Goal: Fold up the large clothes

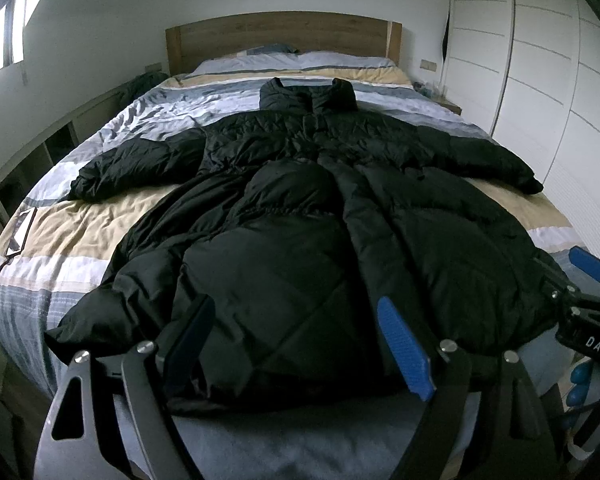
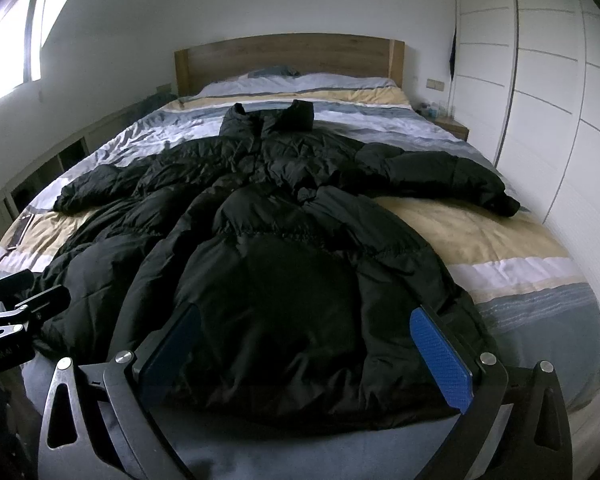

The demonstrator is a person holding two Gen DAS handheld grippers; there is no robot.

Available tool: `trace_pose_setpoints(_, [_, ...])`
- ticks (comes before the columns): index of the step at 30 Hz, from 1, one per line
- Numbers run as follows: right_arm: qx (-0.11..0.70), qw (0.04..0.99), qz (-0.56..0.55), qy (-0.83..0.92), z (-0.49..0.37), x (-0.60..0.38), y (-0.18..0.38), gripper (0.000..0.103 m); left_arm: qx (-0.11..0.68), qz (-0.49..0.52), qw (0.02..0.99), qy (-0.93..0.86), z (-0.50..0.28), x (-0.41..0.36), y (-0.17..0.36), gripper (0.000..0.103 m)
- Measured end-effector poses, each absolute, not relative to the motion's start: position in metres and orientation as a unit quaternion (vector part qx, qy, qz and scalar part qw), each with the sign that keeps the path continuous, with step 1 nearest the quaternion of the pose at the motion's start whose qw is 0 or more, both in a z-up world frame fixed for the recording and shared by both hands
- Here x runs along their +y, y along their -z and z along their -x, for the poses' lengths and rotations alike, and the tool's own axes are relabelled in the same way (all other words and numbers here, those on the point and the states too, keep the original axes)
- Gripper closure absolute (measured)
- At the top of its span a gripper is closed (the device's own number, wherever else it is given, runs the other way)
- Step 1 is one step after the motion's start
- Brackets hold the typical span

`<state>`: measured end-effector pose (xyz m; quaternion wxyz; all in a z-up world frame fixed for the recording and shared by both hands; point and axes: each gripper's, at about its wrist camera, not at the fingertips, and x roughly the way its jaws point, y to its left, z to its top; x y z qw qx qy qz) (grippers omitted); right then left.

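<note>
Just one black coat [image 1: 300,216] lies between two gaping tools [image 1: 300,344] [image 2: 306,354].

Both claws hang side by side and level, left claw [image 1: 300,344] with blue-padded fingers [image 1: 406,348] spread wide and nothing between them, right claw [image 2: 308,356] just the same, fingers [image 2: 440,360] apart and holding nothing.

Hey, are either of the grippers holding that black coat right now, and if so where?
Neither. The left gripper and right gripper are both open, poised above the hem of the black puffer coat, which lies spread on the bed.
</note>
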<state>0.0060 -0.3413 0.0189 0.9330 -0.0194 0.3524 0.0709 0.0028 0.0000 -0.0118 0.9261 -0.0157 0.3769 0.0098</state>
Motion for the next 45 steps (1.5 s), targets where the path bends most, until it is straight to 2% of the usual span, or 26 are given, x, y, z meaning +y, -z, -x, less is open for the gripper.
trace_pose_setpoints(33, [0.343,0.936,-0.026,-0.074,-0.014,-0.372,-0.032,0.000,0.390,-0.020,0.920,-0.035,-0.008,-0.017,-0.022,0.020])
trace_pose_setpoints(45, [0.319,0.945,-0.062,-0.040,-0.062,-0.418,-0.050,0.000,0.422,0.025,0.905,-0.053,-0.056,0.021,-0.056,0.020])
